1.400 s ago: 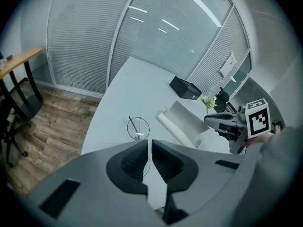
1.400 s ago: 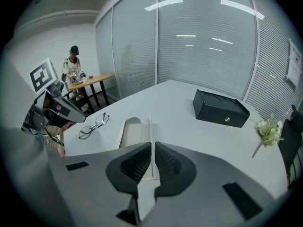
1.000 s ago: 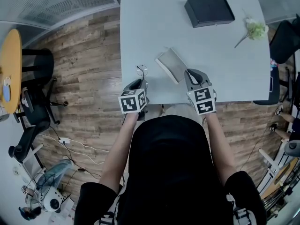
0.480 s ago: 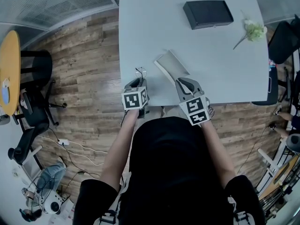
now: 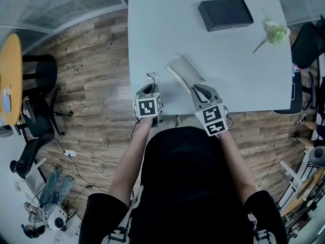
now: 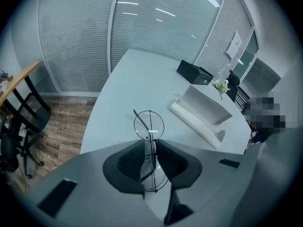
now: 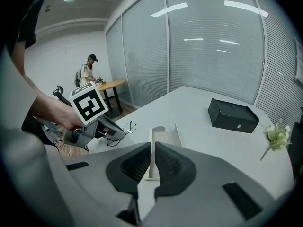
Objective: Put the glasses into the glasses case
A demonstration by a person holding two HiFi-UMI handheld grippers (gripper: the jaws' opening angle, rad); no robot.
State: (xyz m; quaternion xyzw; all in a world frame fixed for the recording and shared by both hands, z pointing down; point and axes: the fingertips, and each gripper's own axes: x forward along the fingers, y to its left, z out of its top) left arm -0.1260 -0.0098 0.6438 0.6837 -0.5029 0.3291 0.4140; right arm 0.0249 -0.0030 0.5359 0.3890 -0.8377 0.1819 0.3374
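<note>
**Glasses gripped, case pinned at its near end**
Between our left gripper's (image 6: 150,148) jaws the glasses (image 6: 149,125) sit clamped, one lens just ahead. Our right gripper's (image 7: 153,152) jaws pinch the glasses case's (image 7: 165,135) near wall. We judge it best to steady the case on the desk (image 7: 199,103) and lower the frame in level.

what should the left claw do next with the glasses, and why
Probably carry the glasses to the right, over the open glasses case, then lower them in. The left claw is shut on the frame, the case lies open just beside it, and the right claw pinches the case's near edge, which should steady it.
</note>
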